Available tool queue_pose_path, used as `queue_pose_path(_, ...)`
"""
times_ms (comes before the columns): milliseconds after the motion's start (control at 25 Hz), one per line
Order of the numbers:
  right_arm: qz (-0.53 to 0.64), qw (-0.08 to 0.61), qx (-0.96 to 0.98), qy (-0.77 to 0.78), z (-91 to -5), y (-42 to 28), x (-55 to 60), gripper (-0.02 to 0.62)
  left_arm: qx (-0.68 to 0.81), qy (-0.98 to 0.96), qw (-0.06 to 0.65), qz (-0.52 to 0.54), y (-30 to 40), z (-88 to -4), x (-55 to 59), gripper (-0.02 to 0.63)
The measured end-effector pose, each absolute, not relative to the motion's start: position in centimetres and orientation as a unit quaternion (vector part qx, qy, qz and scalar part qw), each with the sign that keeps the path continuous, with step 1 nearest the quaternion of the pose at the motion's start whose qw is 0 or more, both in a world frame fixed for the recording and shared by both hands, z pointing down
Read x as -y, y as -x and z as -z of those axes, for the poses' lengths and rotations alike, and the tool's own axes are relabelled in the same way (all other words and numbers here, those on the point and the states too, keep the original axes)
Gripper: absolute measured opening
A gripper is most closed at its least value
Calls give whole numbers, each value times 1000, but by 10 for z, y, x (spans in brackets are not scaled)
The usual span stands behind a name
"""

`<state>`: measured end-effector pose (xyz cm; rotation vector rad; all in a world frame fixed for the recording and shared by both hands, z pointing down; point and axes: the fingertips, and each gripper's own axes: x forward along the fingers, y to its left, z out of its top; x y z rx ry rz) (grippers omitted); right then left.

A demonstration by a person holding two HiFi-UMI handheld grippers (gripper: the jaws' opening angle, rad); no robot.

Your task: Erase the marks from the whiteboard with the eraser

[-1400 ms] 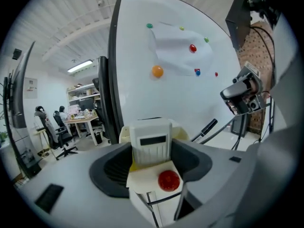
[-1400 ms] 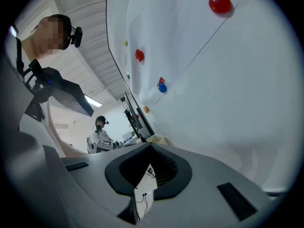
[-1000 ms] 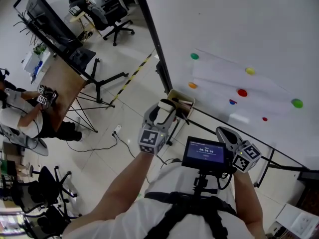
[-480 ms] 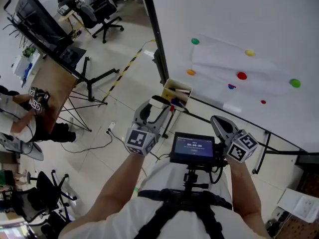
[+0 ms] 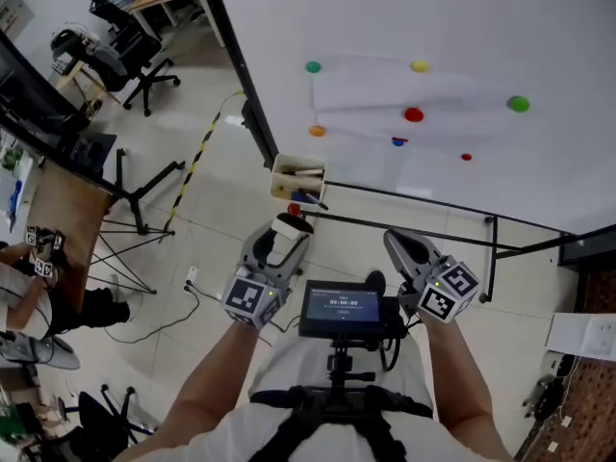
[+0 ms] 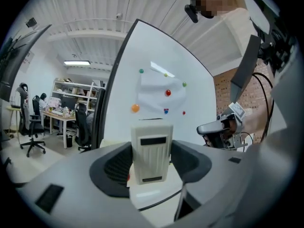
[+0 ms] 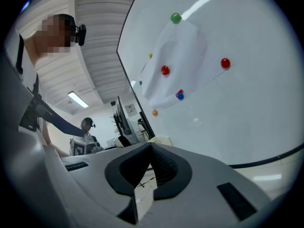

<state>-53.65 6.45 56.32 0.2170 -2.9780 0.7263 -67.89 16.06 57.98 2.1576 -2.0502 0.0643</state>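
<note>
Two claws sit low in front of the person. The left claw pinches the eraser, a pale ribbed block standing upright between its pads. The right claw is pressed together with nothing in it. Between the hands a small screen shows a row of digits too small to read. Each claw carries a cube with a black-and-white square pattern. The eraser has a dark slot near its top, and I can make out no brand on it.

Further out, a box of pens sits at the lower left edge of the whiteboard. The board is well apart from the eraser. A sheet of paper hangs on it under coloured magnets. No pen marks show clearly from here, so where to wipe is a guess.

Several things could go wrong, in my judgement:
- The eraser is held only at its lower part, so a hard press against the board may twist it or pop it loose.
- A wide sweep may catch the paper's edge and drag it, or knock magnets off.
- A low stroke may bump the box.
- The board stands on a frame, so it may shift under a push.
</note>
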Motion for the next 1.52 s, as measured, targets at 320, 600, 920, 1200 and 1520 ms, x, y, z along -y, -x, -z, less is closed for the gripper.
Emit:
queue_pose_path(320,-226,14,960,-163,-556,442,-61,11,599,-795,92,-31,590,-583,-126,278)
queue_pose_path(600,-223,-16,947,-231,-545,329,-39,11,546,-831,85,-67,484,-578,-93,278)
queue_pose_path(920,-209,-48,942,-259,-509,186,-26,11,526,-838,97,-106,336,-569,-52,276)
queue_pose_path(1200,-183,-54,948,-257,-494,58,-17,11,517,-845,60,-123,210,-550,-23,276)
queue_pose_path(1520,-165,-62,941,-287,-484,-67,7,11,541,-829,1,-139,121,-526,14,276)
